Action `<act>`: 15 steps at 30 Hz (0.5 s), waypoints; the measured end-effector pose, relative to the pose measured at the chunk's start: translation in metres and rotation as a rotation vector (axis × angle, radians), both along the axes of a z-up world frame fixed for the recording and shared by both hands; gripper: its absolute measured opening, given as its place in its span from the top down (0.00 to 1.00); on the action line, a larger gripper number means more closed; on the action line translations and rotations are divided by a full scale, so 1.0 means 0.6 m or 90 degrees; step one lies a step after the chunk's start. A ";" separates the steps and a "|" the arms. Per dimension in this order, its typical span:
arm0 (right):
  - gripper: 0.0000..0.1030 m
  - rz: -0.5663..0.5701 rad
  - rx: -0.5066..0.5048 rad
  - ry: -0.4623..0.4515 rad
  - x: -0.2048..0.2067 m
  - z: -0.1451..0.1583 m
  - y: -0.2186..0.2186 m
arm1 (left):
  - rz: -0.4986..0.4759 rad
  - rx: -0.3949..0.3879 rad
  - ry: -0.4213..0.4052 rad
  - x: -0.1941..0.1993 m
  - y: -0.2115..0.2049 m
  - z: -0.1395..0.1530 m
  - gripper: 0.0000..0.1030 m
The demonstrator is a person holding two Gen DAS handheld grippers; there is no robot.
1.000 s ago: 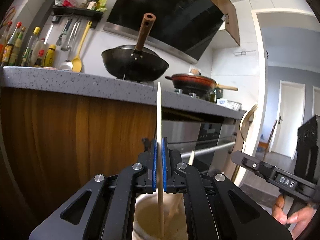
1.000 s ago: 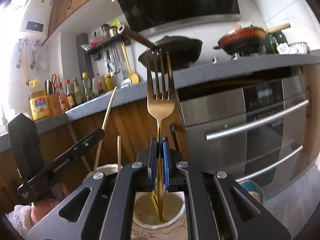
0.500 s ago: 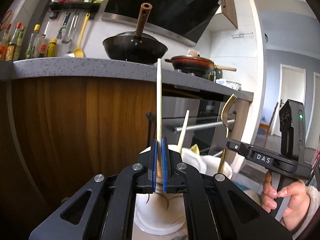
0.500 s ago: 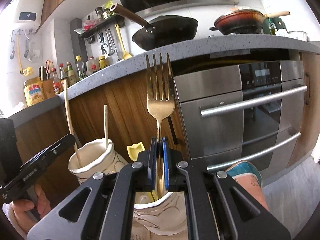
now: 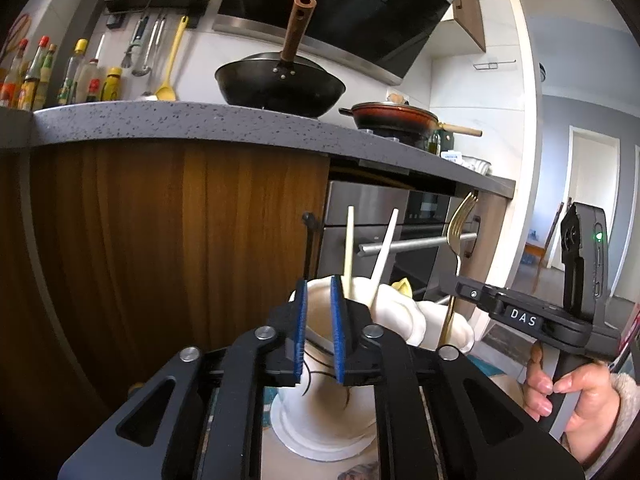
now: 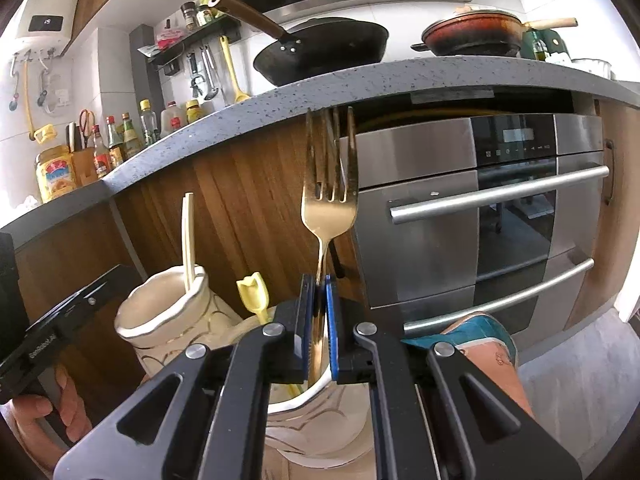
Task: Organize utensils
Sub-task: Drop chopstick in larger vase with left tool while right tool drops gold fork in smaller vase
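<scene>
The left gripper has its blue pads a little apart, and its jaws are opening at this moment. Nothing is between them; only the cream wall of the left ceramic holder shows through the gap. Just behind the right pad, two pale chopsticks stand inside this holder, one upright and one leaning to the right. A small yellow utensil rises between the two holders.

More to the right, the right gripper has its pads pressed together on the thin handle of a gold fork. The fork stands almost upright with its tines pointing up, and the lower end of its handle goes down into the right ceramic holder, which stands touching the left one. A hand holds the grip of the right gripper.
</scene>
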State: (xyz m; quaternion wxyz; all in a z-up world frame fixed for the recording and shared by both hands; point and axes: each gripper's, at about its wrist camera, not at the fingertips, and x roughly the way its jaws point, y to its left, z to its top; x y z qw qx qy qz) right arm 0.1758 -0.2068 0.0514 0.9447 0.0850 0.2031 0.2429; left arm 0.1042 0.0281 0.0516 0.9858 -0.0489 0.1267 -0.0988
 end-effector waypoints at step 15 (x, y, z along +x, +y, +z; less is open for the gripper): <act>0.34 -0.021 0.000 0.008 -0.040 0.008 -0.014 | 0.042 0.010 -0.026 -0.043 0.010 0.010 0.48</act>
